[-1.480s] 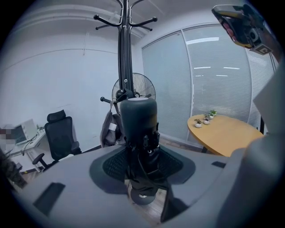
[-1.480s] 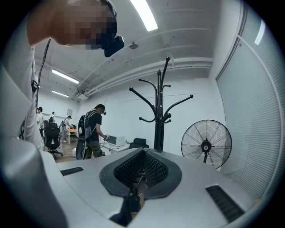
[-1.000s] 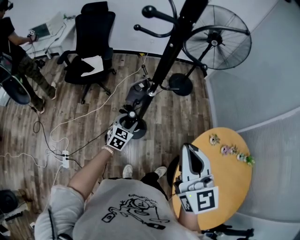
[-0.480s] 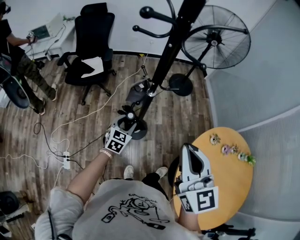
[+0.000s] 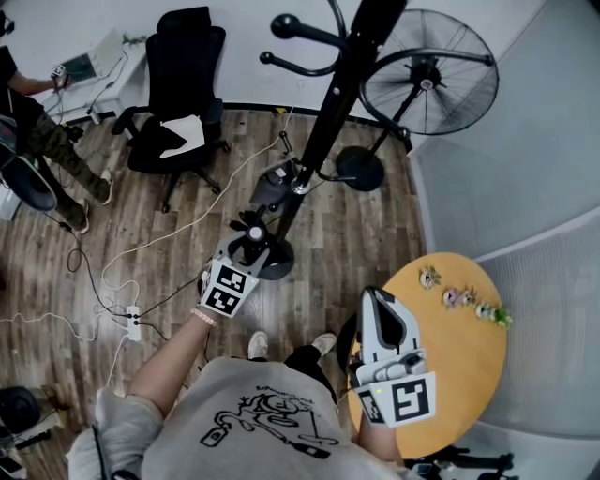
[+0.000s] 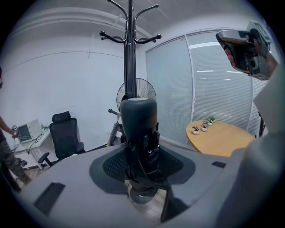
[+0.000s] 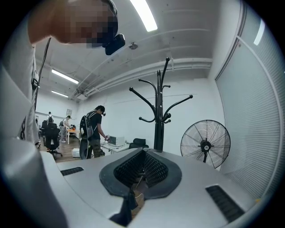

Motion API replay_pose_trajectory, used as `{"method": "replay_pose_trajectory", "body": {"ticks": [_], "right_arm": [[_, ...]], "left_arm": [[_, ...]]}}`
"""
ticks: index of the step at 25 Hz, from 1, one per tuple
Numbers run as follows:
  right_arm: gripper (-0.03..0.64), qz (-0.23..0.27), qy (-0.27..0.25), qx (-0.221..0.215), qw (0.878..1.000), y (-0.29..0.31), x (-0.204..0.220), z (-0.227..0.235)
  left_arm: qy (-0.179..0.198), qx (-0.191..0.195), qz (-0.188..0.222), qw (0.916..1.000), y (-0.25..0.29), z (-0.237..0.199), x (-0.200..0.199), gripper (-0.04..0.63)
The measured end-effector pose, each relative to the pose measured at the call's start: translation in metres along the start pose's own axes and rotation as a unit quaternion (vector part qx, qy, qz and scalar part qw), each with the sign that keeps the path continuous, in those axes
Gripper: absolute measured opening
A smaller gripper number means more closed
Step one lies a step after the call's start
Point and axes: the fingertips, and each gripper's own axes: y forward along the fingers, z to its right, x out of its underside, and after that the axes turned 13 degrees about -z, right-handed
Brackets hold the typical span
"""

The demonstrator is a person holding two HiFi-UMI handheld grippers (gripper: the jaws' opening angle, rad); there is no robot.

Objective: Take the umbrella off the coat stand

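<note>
Bright, even indoor light fills all three views; in the right gripper view, ceiling strip lights [image 7: 143, 15] glow up and left of the coat stand [image 7: 158, 116]. In the head view, shadows on the floor [image 5: 366, 244] beside it are faint. Both gripper views bulge toward a black round border, and in the left gripper view the dark umbrella [image 6: 139, 129] before the stand looks soft and underlit, while the blinds [image 6: 213, 80] to its right are washed pale.

Wood floor [image 5: 375, 246] bears a coat stand [image 5: 305, 28], an office chair [image 5: 183, 84], a fan [image 5: 427, 80], cables [image 5: 159, 239] and seemingly a power strip [image 5: 131, 321].
</note>
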Motion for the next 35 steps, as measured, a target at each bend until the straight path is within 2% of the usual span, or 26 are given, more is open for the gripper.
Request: {"method": "replay_pose_trajectory", "body": {"ticks": [20,30,35], "right_arm": [[0.015,0.0,0.0,0.004,1.0,0.0,0.0,0.003],[0.015,0.002,0.001,0.006,1.0,-0.002,-0.001,0.005],[0.015,0.003,0.002,0.008,1.0,-0.003,-0.001,0.006]], "left_arm": [[0.02,0.013,0.013,0.9996,-0.072,0.011,-0.038,0.193],[0.046,0.031,0.034,0.9979,-0.113,0.029,-0.066,0.195],[0.051,0.051,0.044,0.9964,-0.132,0.04,-0.078,0.195]]}}
